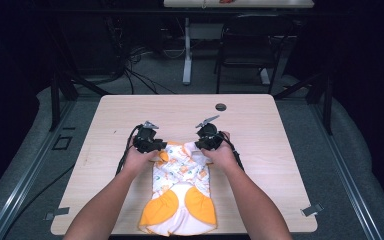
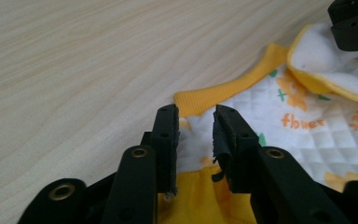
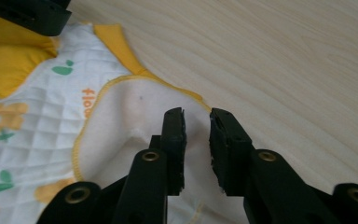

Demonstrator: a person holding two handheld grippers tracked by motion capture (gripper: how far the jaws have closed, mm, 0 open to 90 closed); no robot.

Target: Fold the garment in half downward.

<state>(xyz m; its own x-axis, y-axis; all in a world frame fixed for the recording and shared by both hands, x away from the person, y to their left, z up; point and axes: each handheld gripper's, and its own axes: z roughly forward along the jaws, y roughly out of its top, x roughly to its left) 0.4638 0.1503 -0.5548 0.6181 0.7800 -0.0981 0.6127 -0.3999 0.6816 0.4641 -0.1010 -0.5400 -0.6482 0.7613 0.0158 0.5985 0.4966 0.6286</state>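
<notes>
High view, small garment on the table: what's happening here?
A person is folding a small quilted white baby garment with orange patches and flower print on a light wooden table. Each hand holds a black two-jaw tool at the garment's far end: the left tool over the orange ribbed edge, the right tool over a folded-in white flap. Both tools' jaws stand apart with fabric lying between them, not pinched, so the cloth seems released, with the upper corners folded inward.

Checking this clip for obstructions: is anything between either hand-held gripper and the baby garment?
Nothing visible. The left hand-held gripper and right hand-held gripper sit directly over the quilted garment, jaws parted, with only its fabric beneath them.
</notes>
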